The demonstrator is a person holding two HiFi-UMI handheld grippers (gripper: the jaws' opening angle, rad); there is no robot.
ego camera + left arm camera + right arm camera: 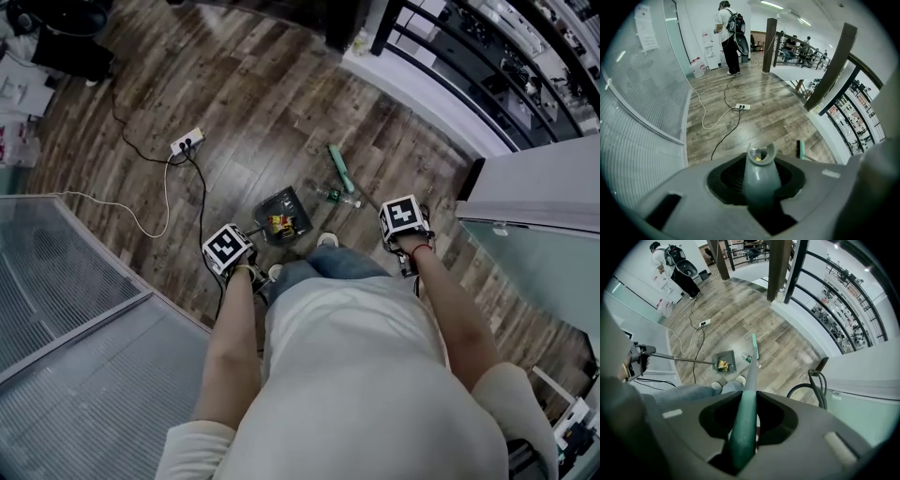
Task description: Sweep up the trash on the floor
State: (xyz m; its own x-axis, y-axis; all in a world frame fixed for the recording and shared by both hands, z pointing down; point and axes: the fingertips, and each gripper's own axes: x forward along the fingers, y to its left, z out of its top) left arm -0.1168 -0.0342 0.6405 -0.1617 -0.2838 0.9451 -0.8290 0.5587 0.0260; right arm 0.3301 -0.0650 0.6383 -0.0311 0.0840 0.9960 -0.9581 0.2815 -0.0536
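Note:
A dark grey dustpan (283, 215) stands on the wood floor with yellow-red wrappers (280, 223) inside; it also shows in the right gripper view as the dustpan (724, 361). My left gripper (230, 251) is shut on the dustpan's grey handle (759, 176). A green broom head (339, 169) lies on the floor beyond a small plastic bottle (335, 195). My right gripper (405, 221) is shut on the broom's green handle (745, 427). The bottle (747, 357) rests between the broom head (754, 347) and the pan.
A white power strip (187, 142) with black and white cables trails left of the pan. Glass panels (66, 281) border the left, a railing (487, 75) and a grey cabinet (544, 187) the right. A person with a backpack (730, 37) stands far off. My shoes (326, 240) are behind the pan.

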